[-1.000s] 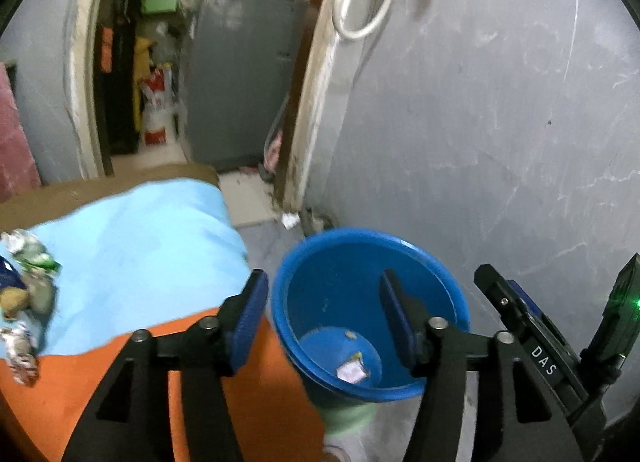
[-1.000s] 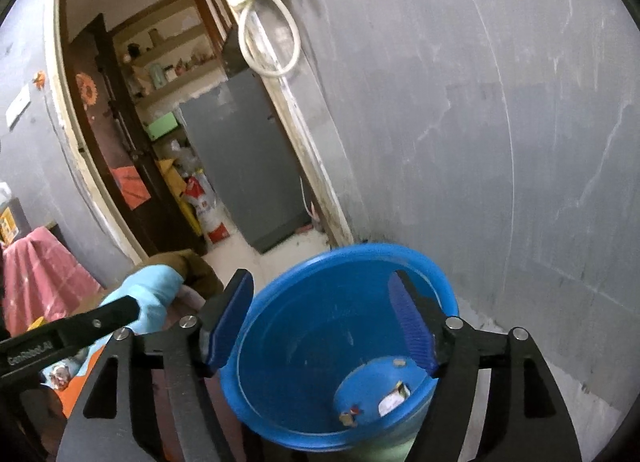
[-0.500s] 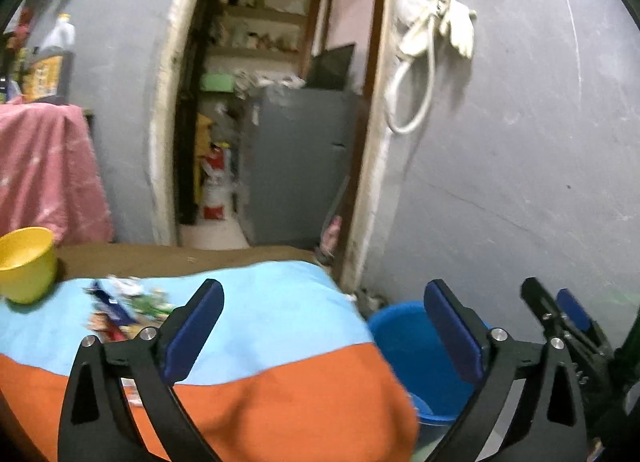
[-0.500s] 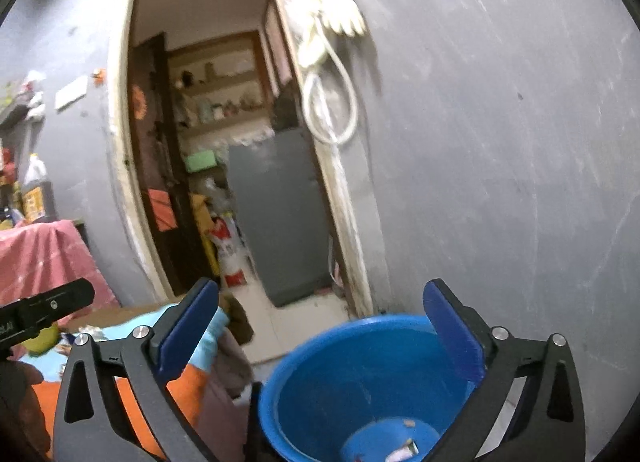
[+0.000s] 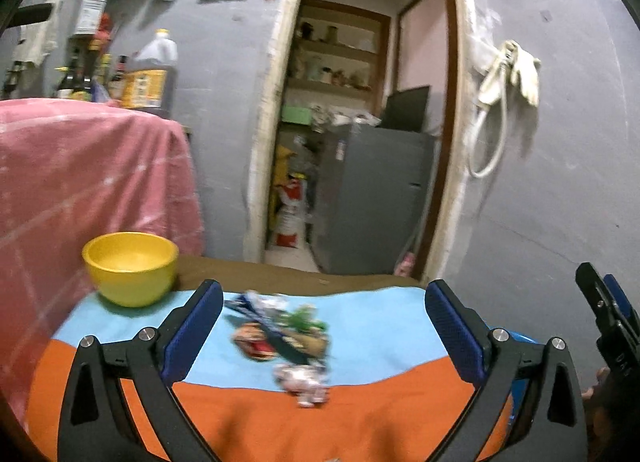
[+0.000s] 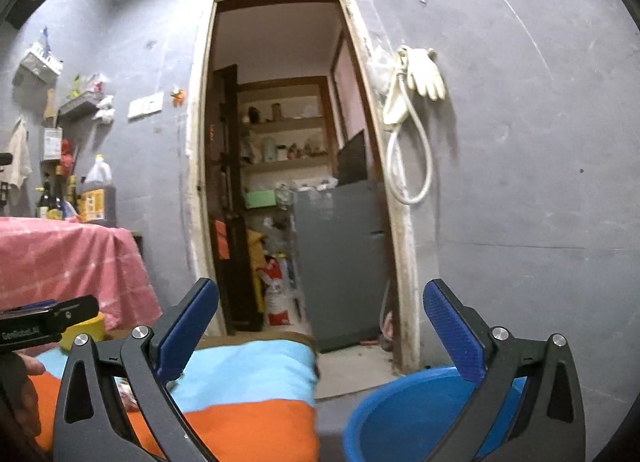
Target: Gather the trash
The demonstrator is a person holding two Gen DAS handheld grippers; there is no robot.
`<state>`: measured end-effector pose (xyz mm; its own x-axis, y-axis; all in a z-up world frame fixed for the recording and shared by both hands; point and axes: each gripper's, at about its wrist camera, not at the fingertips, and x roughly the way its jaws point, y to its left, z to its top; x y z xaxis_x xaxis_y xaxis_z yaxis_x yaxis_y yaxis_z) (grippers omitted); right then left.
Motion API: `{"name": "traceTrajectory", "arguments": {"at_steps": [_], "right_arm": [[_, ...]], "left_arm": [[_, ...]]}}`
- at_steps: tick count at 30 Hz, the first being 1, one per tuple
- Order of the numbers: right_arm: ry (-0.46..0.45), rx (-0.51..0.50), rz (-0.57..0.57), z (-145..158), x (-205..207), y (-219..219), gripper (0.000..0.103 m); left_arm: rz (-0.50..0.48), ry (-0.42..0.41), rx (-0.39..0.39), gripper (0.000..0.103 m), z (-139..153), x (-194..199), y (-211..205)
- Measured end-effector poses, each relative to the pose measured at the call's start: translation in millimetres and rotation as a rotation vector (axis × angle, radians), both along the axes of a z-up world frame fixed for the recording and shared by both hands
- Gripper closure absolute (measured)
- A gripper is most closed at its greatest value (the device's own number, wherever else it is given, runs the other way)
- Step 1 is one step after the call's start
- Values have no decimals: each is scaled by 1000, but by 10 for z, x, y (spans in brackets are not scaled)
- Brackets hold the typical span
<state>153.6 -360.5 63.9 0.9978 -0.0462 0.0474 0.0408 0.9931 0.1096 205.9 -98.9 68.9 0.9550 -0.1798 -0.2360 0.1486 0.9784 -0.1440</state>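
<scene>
A small heap of crumpled wrappers lies on the blue and orange cloth of a low table. My left gripper hangs over the cloth, open wide, with the heap seen between its blue pads and nothing gripped. A blue bin stands on the floor at the table's right end; only a sliver of the blue bin shows in the left wrist view. My right gripper is open and empty, raised above the table's end and the bin, pointing at the doorway.
A yellow bowl sits at the cloth's far left corner. A pink-covered counter with bottles stands behind it. An open doorway shows a grey cabinet and shelves. A grey wall rises behind the bin, with gloves and a hose hanging.
Both grippers opened wide and lifted away from the bin. The left one swung left over the table to face the wrappers; the right one tilted up toward the doorway.
</scene>
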Motion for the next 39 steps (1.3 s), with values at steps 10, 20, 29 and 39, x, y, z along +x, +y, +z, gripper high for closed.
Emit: {"name": "traceTrajectory", "arguments": {"at_steps": [10,20,29,39], "right_arm": [[-8,24,115,3,104,432,0],[39,-40,200,-64,266,908,0],[151,-122,252,-188,488,1218,0],[328,-175,270,-381,799,1375,0]], "left_arm": [[113,-19,-3,3,-15,-172,599],[170,-11,2,3,-109,-197,921],[172,36,28,3,-240,-8,1072],[110,100,59,3,-371,287,1092]]}}
